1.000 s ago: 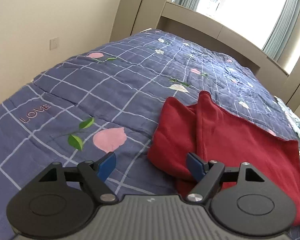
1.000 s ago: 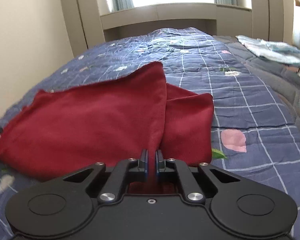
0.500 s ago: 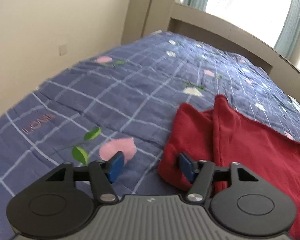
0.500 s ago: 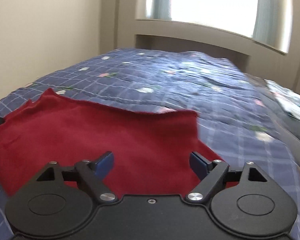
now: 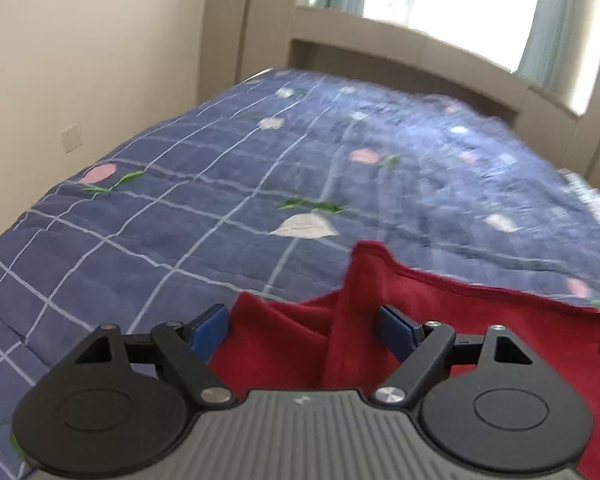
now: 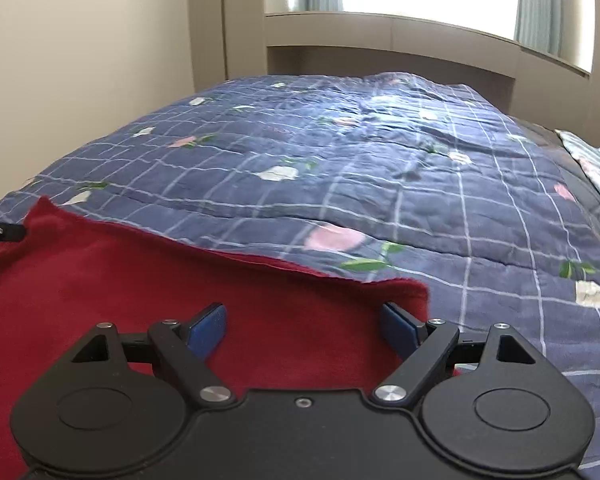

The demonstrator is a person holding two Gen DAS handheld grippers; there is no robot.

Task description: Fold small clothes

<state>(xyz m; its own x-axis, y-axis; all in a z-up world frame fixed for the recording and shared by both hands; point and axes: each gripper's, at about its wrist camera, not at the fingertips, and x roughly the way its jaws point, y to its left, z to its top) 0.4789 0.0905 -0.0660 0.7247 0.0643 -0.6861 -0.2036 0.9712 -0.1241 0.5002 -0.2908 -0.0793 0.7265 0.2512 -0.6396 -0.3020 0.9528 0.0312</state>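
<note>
Your left gripper [image 5: 302, 330] is opening, your right gripper [image 6: 304, 328] gapes wide; both hover over the red cloth [image 6: 120, 280], gripping nothing.

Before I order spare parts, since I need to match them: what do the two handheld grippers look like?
Both share one build: black linkage arms with silver pivot screws, two round black discs at the base, and blue pads on the fingers. The left gripper has a grey ribbed body panel with a small pale mark near its top edge. The right gripper has a plain black body with one small centre screw. No cables, hands or sleeves show.
</note>
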